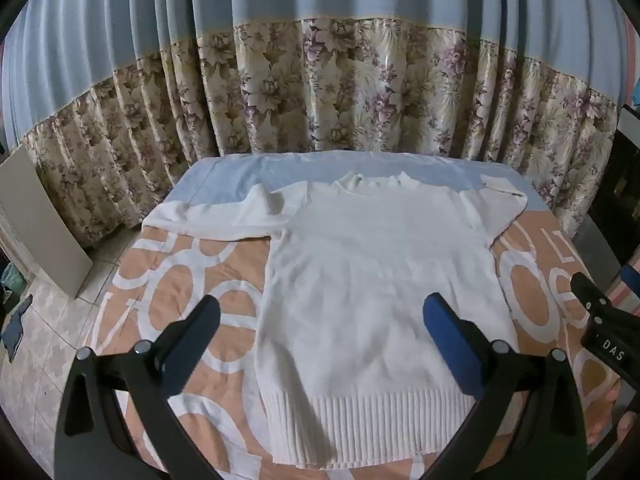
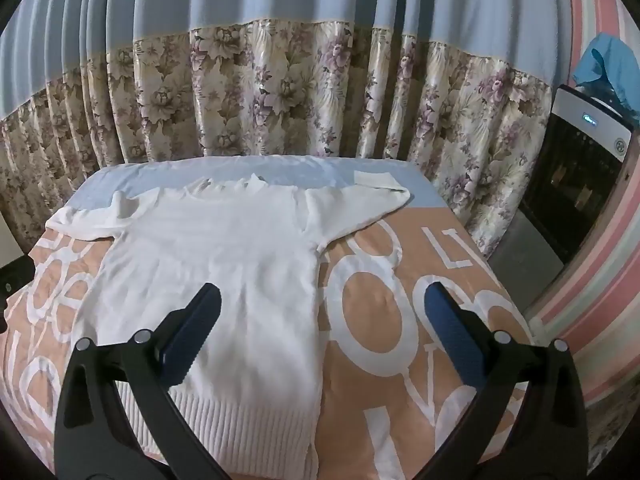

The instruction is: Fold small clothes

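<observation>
A white knit sweater (image 1: 372,288) lies flat on the table, neck at the far end, ribbed hem at the near edge, both sleeves spread sideways. It also shows in the right wrist view (image 2: 208,264). My left gripper (image 1: 322,312) is open and empty, held above the sweater's lower left part. My right gripper (image 2: 322,310) is open and empty, above the sweater's lower right edge. The right gripper's body (image 1: 604,328) shows at the right of the left wrist view.
The table wears an orange cloth with white letters (image 2: 400,320) and a pale blue strip at the far end (image 2: 304,172). A floral curtain (image 1: 320,88) hangs behind. A black appliance (image 2: 576,172) stands at the right; a board (image 1: 44,224) leans at the left.
</observation>
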The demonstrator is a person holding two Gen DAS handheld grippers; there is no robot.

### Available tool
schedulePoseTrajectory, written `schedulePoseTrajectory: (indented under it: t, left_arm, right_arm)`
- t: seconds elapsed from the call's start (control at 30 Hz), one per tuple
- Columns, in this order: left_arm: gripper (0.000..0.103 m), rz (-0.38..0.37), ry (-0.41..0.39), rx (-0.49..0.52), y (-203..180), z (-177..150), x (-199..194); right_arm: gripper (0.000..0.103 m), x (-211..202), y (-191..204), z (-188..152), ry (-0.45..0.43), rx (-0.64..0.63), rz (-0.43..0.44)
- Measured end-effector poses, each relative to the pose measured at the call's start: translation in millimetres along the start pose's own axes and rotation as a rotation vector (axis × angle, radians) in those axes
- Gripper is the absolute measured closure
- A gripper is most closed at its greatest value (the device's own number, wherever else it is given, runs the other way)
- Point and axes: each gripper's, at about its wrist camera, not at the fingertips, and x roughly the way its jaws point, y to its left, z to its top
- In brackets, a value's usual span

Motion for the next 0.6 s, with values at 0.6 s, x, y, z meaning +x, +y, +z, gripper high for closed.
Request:
schedulePoseTrajectory:
  t: [0.6]
  left_arm:
    - [0.001, -0.003, -0.004, -0.001, 1.3, 0.0, -0.8]
  right_arm:
    - [0.003, 3.4, 1.4, 1.3, 0.006, -0.002, 0.0]
